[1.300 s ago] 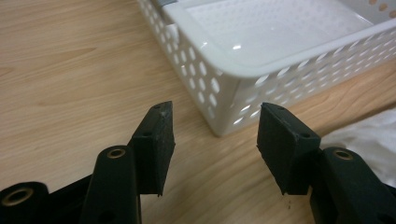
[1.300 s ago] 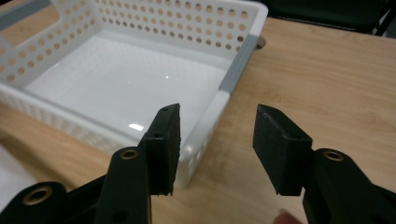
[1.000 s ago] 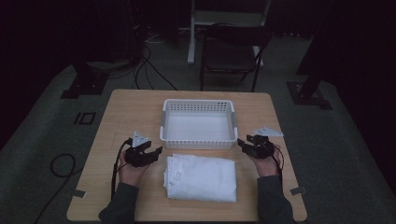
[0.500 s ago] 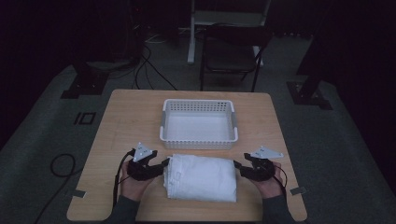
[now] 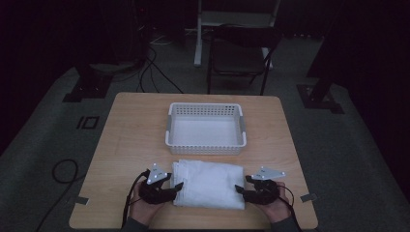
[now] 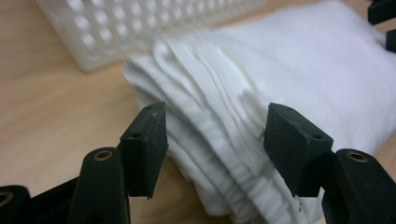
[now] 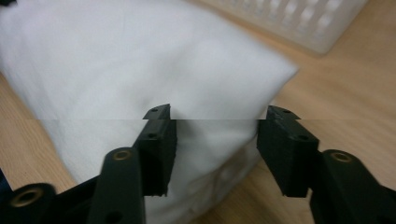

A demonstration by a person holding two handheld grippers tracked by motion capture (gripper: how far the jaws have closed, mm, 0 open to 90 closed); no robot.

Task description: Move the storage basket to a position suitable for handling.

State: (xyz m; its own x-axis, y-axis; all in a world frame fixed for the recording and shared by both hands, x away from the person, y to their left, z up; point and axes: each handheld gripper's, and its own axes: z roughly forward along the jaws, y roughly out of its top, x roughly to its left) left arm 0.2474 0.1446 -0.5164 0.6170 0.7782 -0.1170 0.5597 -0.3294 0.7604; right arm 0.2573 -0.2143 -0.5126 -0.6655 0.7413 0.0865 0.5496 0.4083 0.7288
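Observation:
A folded stack of white cloth (image 5: pixel 209 183) lies on the wooden table near its front edge. My left gripper (image 5: pixel 177 187) sits at the stack's left side, open, its jaws straddling the layered edge of the cloth (image 6: pixel 219 135). At the stack's right side my right gripper (image 5: pixel 239 189) is also open, with the cloth's corner (image 7: pixel 219 130) between its jaws. Neither pair of jaws has closed on the fabric. In the left gripper view the right gripper's tips (image 6: pixel 383 23) show past the far end of the stack.
A white perforated plastic basket (image 5: pixel 205 144) stands empty just behind the cloth, mid-table. Bare tabletop (image 5: pixel 130 140) lies left and right of it. A dark chair (image 5: pixel 241 58) and floor cables (image 5: pixel 154 72) sit beyond the table's far edge.
Both grippers have come back toward the front edge and inward, from beside the basket to the two ends of the cloth stack. The cloth and basket have stayed put.

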